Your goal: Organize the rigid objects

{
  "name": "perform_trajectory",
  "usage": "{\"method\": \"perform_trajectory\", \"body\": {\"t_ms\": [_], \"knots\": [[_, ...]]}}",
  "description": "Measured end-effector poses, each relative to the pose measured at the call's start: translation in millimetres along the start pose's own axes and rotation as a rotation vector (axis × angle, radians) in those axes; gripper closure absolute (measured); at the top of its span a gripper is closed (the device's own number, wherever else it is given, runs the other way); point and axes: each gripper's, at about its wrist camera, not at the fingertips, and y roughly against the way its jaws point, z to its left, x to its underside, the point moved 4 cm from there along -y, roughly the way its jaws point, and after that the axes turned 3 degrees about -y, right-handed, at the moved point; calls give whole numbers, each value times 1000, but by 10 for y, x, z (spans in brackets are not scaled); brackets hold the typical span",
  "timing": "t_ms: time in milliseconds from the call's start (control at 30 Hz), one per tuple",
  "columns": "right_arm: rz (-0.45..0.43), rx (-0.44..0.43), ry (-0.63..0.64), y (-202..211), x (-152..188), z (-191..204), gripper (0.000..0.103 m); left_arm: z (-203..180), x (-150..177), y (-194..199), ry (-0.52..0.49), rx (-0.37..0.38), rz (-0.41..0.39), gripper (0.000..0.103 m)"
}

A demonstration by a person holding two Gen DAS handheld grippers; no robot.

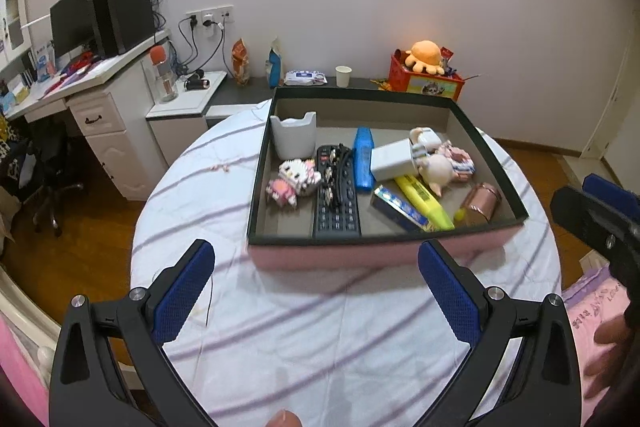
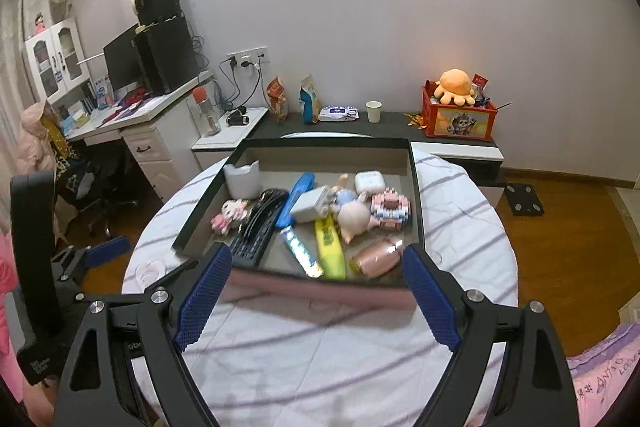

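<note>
Round table w/ striped cloth, filled tray, both claws spread, empty, earbud case only in right view.

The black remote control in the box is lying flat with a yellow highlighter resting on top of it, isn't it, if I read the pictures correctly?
Not quite. The remote control does lie flat in the box, but what rests on top of it is a pair of dark glasses, not the yellow highlighter. The highlighter lies apart, further right, beside a blue-patterned tube. The left wrist view shows this most clearly.
</note>
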Motion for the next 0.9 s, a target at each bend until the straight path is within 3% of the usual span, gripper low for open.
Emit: {"method": "perform_trajectory", "body": {"t_ms": [333,533,900], "knots": [[-3,4,-38,296,425,7,15,-26,400,356,10,-21,-7,0],[51,23,-29,275,713,14,15,-58,578,424,18,-3,16,0],[-4,62,-45,530,692,-38,15,-47,618,718,33,-9,-35,0]]}}
